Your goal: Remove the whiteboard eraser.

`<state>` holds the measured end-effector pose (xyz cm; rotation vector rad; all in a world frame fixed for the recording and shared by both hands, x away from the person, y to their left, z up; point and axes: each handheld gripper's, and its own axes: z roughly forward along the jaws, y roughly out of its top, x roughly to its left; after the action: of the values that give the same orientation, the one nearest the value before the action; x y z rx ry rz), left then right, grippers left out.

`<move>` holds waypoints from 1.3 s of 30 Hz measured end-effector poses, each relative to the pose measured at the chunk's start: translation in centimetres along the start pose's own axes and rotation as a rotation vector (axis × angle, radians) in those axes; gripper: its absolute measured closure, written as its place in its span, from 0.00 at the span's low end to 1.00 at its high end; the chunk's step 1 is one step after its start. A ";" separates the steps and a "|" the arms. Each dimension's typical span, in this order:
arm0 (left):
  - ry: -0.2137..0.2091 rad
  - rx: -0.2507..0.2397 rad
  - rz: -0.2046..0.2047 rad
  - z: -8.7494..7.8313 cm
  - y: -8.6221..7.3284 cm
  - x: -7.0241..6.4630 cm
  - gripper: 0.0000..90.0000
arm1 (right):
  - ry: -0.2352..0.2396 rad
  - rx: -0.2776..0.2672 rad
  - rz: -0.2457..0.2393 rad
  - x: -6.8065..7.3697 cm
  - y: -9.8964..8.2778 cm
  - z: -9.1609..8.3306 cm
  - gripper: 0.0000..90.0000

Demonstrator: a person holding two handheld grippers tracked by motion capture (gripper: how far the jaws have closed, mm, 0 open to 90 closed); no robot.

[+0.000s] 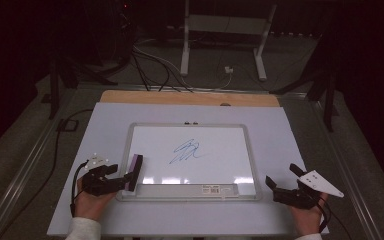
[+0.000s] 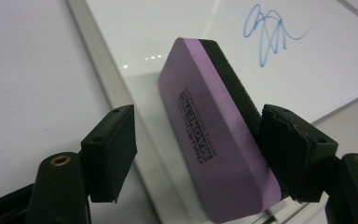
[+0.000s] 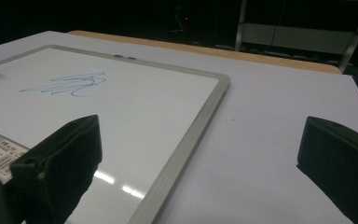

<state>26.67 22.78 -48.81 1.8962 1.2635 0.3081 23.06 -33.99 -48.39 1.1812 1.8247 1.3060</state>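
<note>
Two spread jaws of the left gripper (image 2: 196,154) straddled the purple foam whiteboard eraser (image 2: 214,140), one pad touching, the grasp seemingly unfinished; squeezing, then wiping the blue scribble (image 2: 270,32) seemed next.

Purple-and-black eraser (image 2: 214,135), blue scribble (image 1: 186,151), white whiteboard (image 1: 220,170).

The left gripper (image 1: 128,179) sits at the lower left corner of the whiteboard (image 1: 190,190), jaws level, part-way closed around the eraser (image 2: 214,140); one pad touches it, the other stands clear. The right gripper (image 1: 280,182) rests off the whiteboard's lower right corner, jaws wide apart, empty.
</note>
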 end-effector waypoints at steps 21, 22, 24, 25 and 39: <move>-0.034 0.112 0.016 2.4 -0.3 -1.3 0.45 | -0.008 -0.008 0.000 0.0 0.1 -0.1 0.01; -0.031 0.110 0.013 2.3 -0.3 -1.3 0.46 | -0.009 -0.008 0.000 0.0 0.1 -0.1 0.01; -0.025 0.110 0.019 2.2 -0.2 -1.2 0.46 | -0.009 -0.009 -0.001 0.0 0.1 -0.1 0.01; -0.024 0.105 0.019 2.1 -0.2 -1.2 0.46 | -0.009 -0.009 -0.002 0.0 0.1 -0.2 0.01; -0.002 0.036 0.071 1.2 1.0 -1.4 0.46 | -0.014 -0.010 -0.005 0.0 0.1 -0.2 0.01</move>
<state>27.39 20.79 -48.52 1.9746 1.2098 0.3225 22.91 -34.07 -48.19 1.1775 1.8082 1.2991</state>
